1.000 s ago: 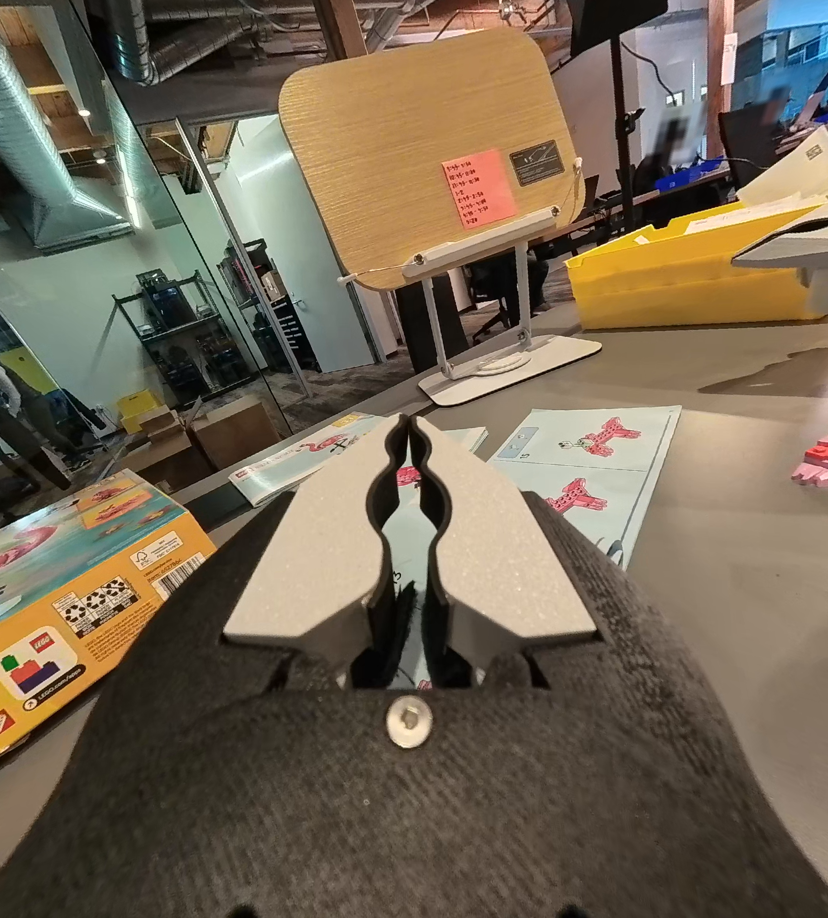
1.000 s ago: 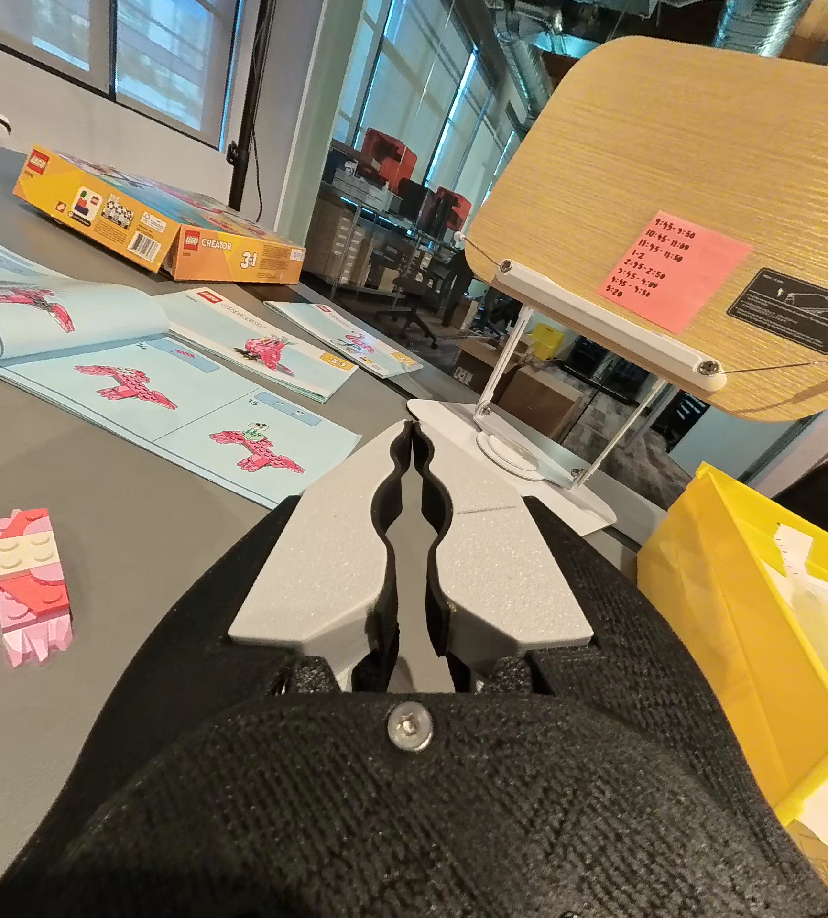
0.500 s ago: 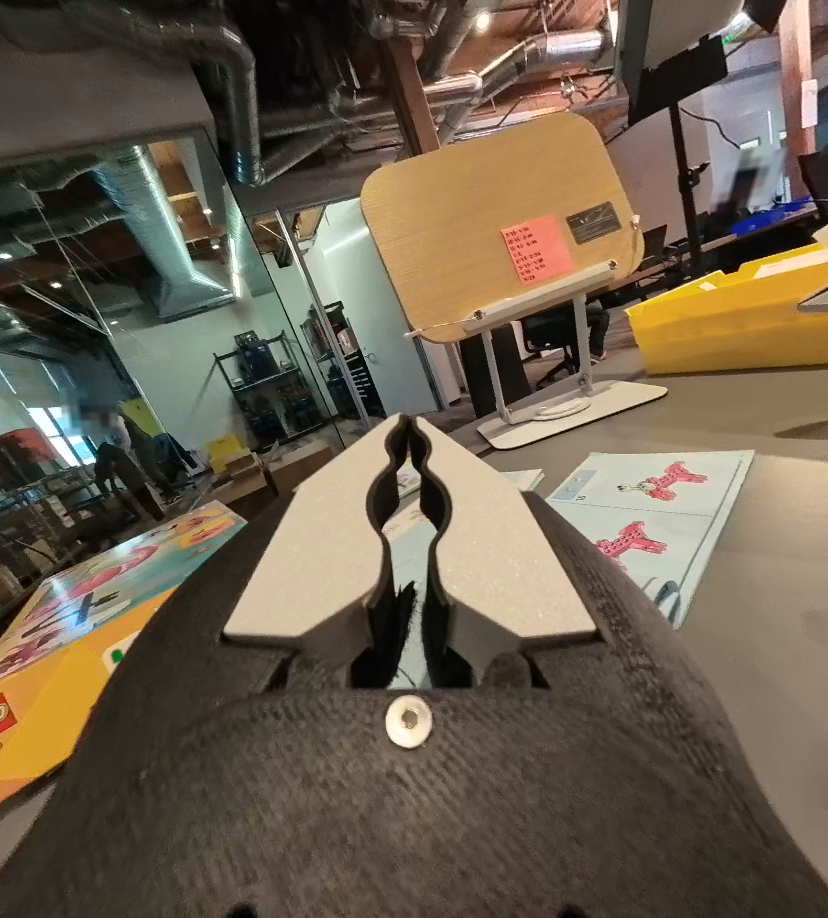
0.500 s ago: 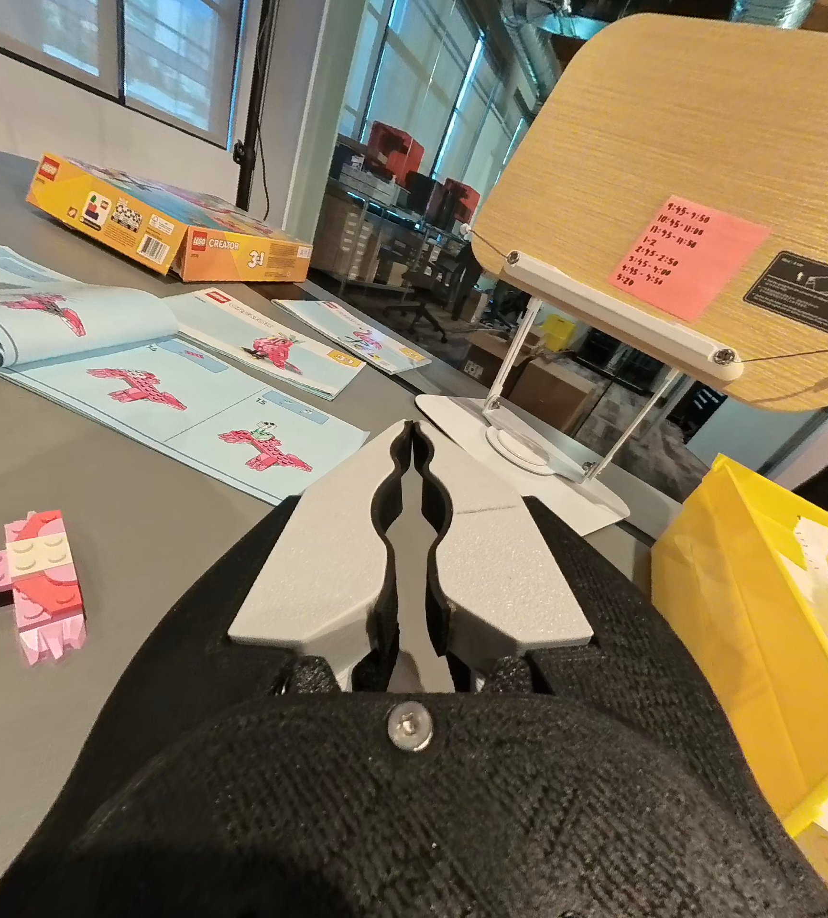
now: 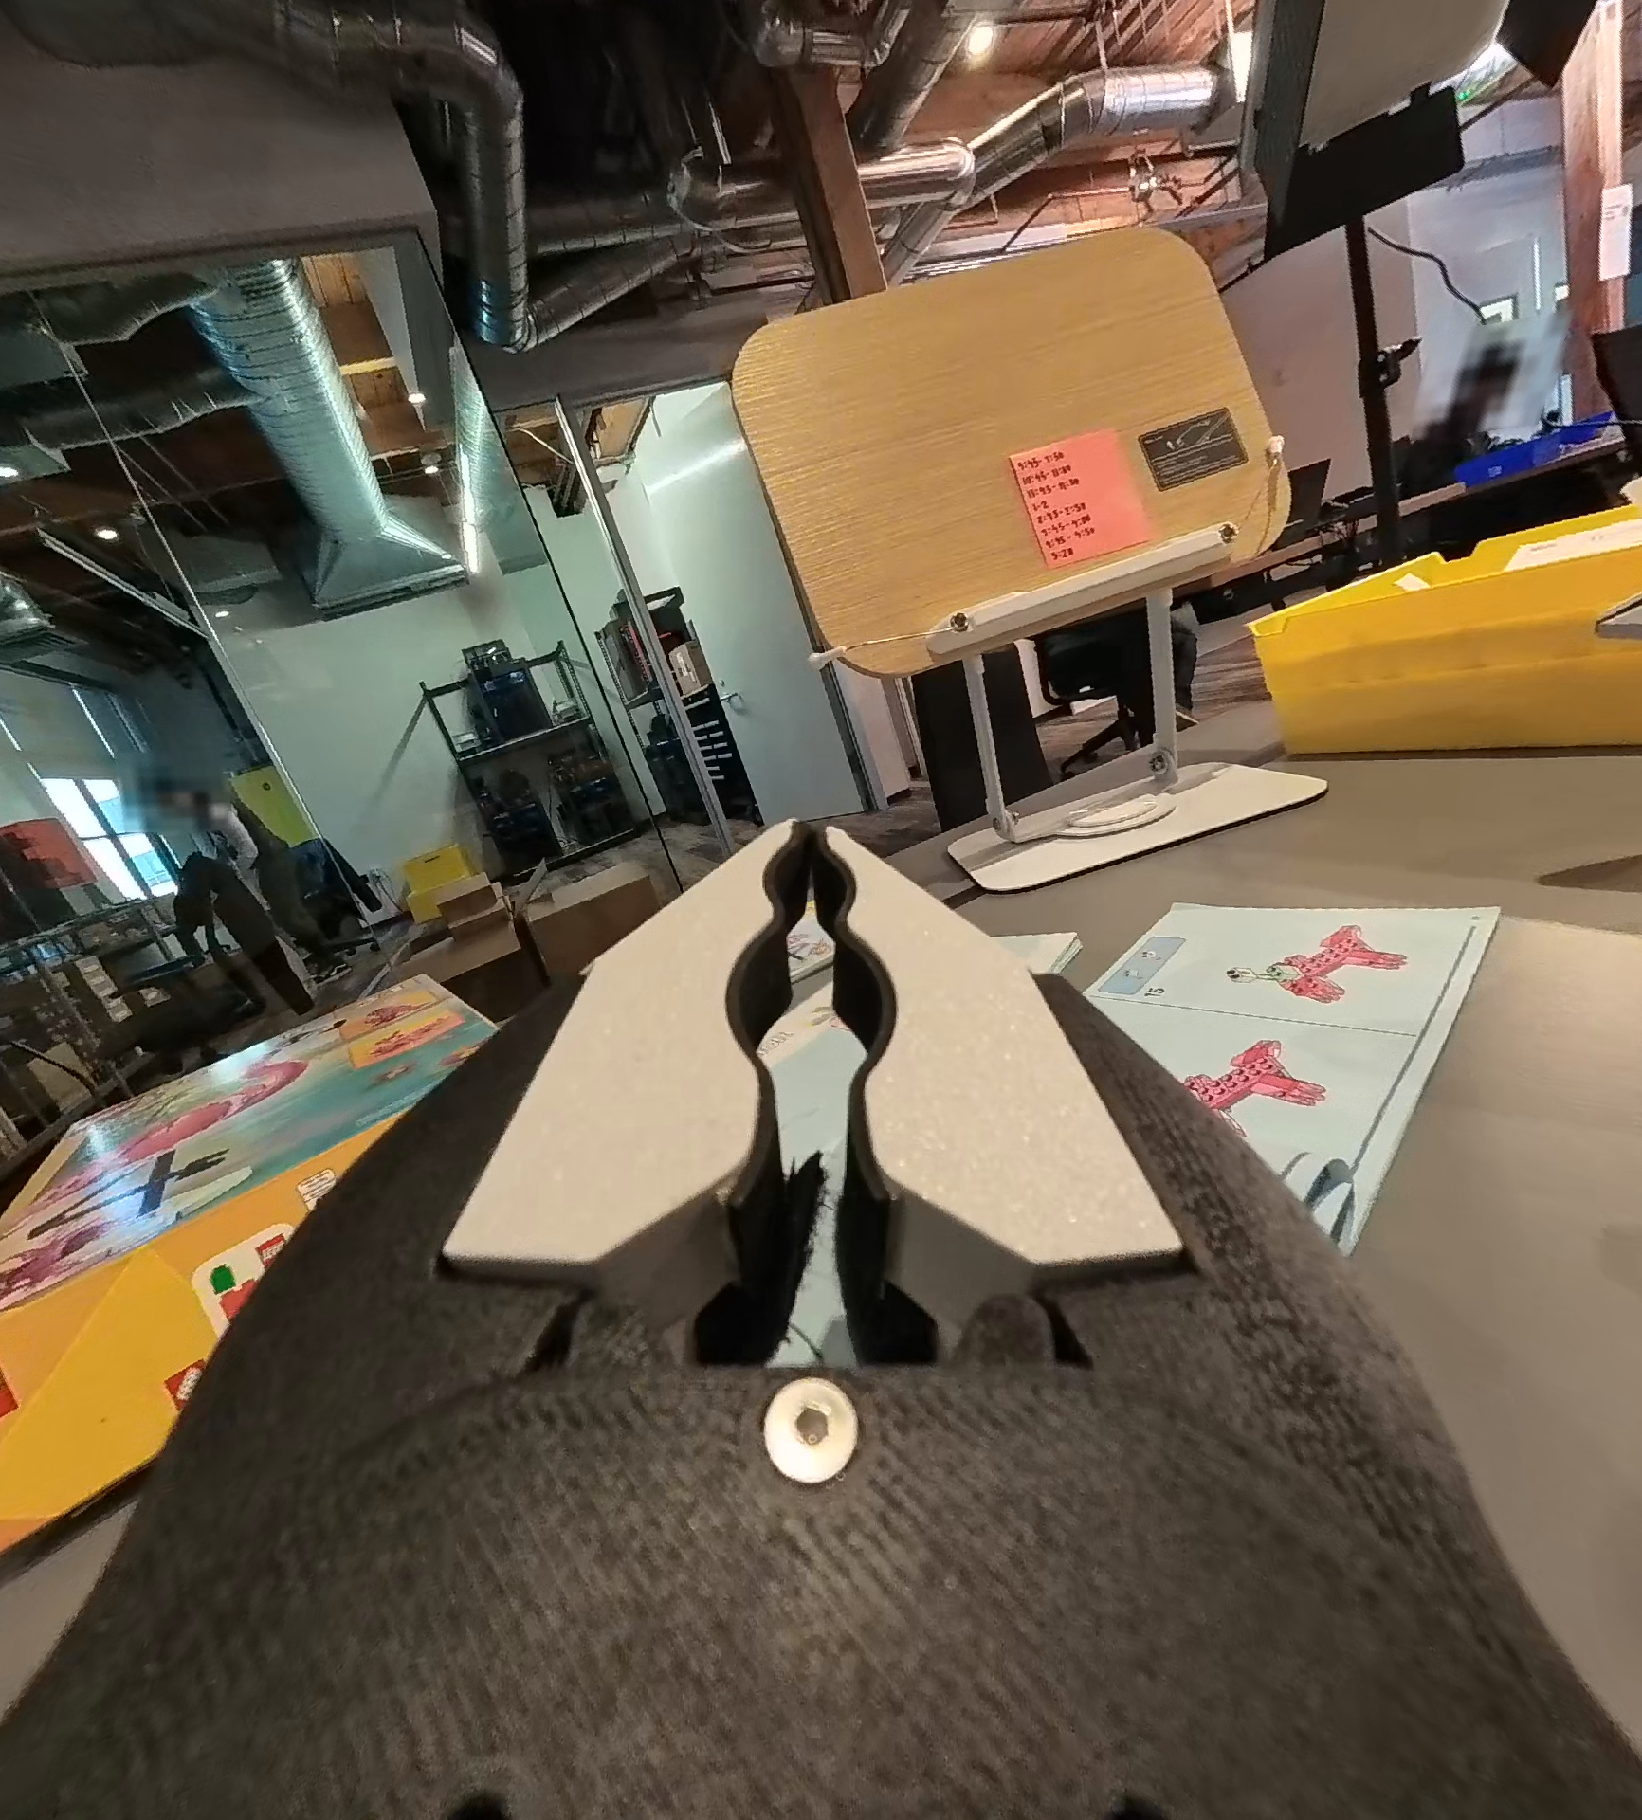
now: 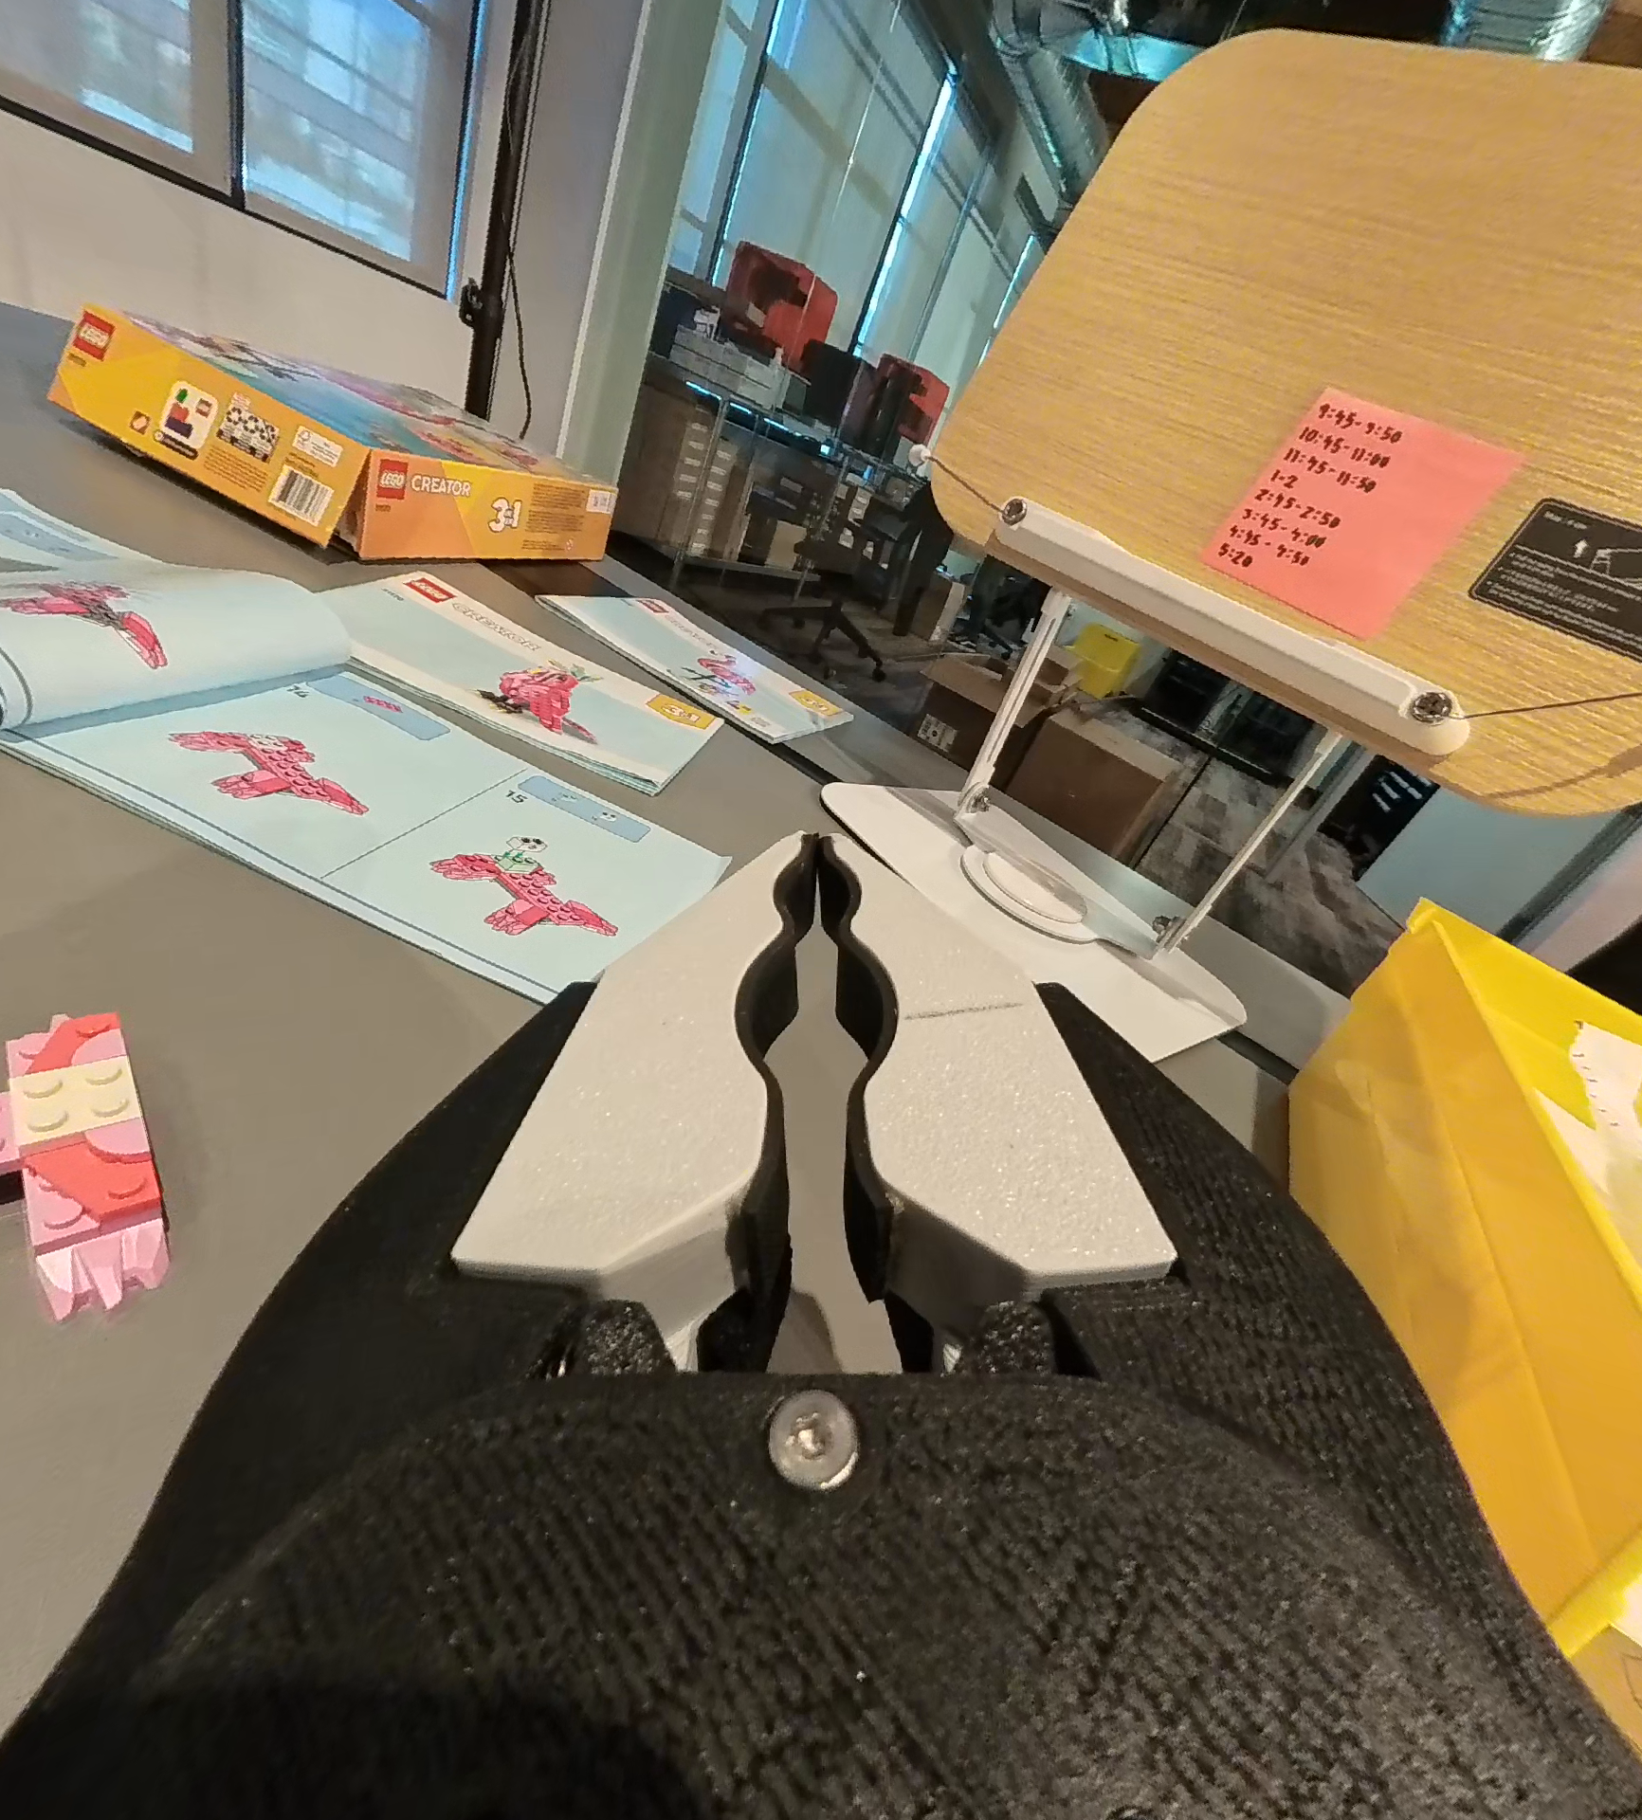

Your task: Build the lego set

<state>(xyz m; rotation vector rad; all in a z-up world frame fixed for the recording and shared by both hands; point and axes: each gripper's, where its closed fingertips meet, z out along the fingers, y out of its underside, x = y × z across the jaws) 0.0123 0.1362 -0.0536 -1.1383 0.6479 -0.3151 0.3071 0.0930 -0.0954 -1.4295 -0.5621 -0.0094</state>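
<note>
1. We see the left gripper [image 5: 812,837] closed on nothing, its tips meeting above the open instruction booklet [image 5: 1290,1024].
2. The right gripper [image 6: 815,847] is likewise pinched empty.
3. The pink lego build [image 6: 73,1152] lies on the grey table [image 6: 305,1083], left of the right gripper, apparently untouched.

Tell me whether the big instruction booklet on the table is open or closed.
Open. The instruction booklet lies spread flat on the table, its pages of pink build steps facing up, with the left page curving toward the spine.
</note>
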